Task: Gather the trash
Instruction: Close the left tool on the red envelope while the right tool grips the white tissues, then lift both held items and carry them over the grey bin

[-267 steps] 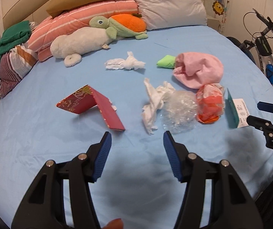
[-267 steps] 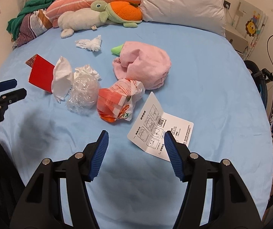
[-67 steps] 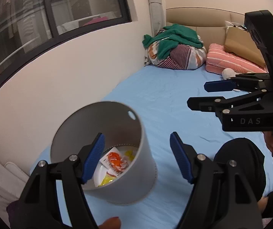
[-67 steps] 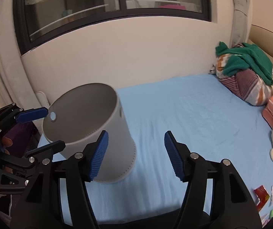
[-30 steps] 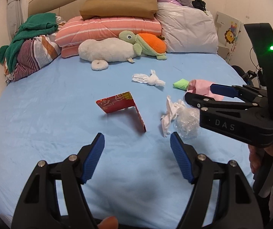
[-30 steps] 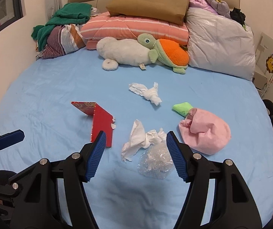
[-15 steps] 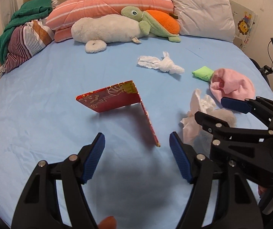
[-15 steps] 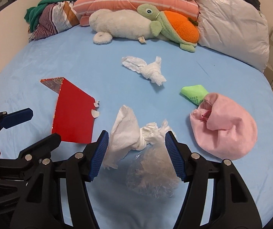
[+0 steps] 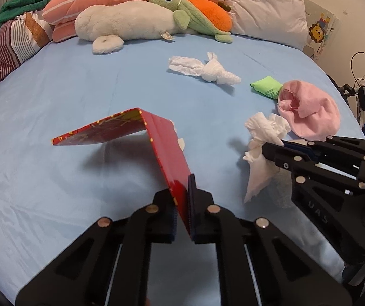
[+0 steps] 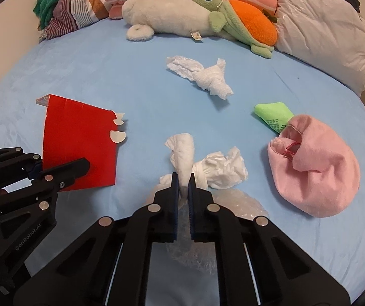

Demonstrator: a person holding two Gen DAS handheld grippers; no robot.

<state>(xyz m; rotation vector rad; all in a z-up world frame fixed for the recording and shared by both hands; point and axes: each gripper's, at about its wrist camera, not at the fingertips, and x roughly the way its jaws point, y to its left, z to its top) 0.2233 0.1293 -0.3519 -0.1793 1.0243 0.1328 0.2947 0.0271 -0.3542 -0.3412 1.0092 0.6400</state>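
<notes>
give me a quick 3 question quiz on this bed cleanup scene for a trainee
1. True or false: the left gripper is closing with the red envelope between its pads.
2. What is the right gripper pinching? A) the pink hat B) a white tissue C) the green sock
3. Fill in: the loose tissue nearer the pillows lies on the blue ____.

Key
1. True; one flap sits between the pads.
2. B; the white tissue stands up between its pads, while the pink hat and green sock lie untouched.
3. Sheet.
</notes>
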